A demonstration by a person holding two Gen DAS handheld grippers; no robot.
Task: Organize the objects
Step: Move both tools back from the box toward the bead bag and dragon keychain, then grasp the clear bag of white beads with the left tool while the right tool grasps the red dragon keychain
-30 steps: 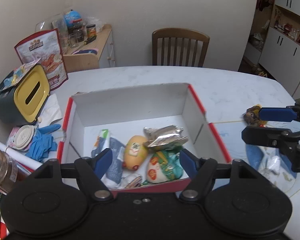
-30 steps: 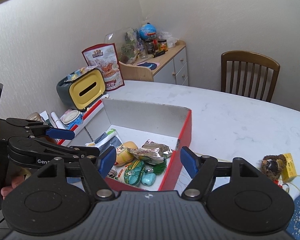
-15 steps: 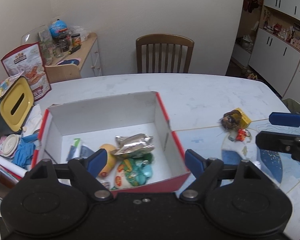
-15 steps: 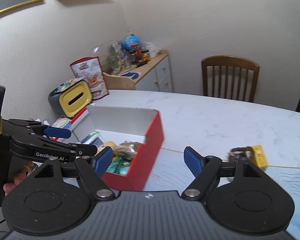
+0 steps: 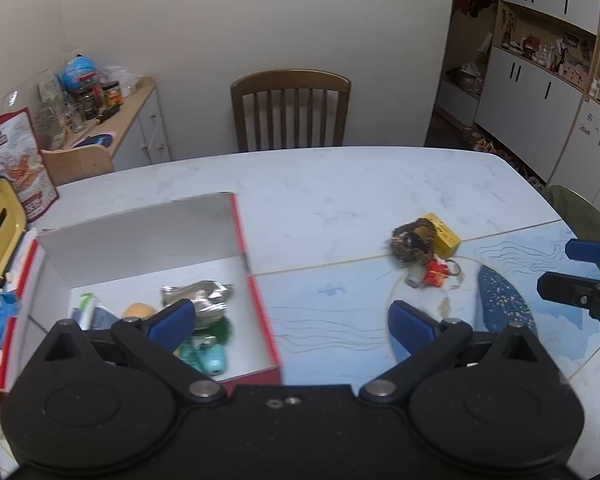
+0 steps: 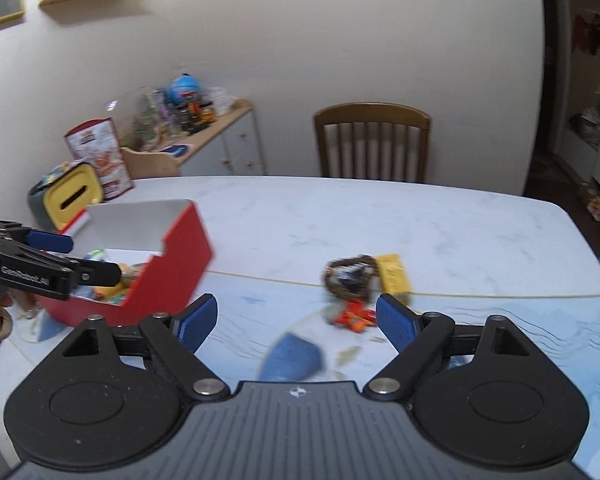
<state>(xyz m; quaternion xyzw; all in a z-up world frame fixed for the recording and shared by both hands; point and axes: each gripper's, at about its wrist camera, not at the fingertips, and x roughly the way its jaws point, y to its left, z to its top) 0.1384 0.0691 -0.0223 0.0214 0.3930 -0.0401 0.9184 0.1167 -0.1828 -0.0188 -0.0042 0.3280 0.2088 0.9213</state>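
A white marble counter [image 5: 340,184] carries a red box [image 5: 256,312], its top open so items can be dropped in; foil and green packets already lie inside. To the right of the box, well apart from it, waits a small loose heap: a brown ring-shaped trinket [image 5: 412,240], a yellow block [image 5: 444,234] touching it, and an orange charm [image 6: 354,318] just in front. The left gripper [image 5: 288,322] and right gripper [image 6: 296,322] both hold their fingers spread wide, empty. Only the right view shows the box's red outer wall; only the left view shows its contents clearly.
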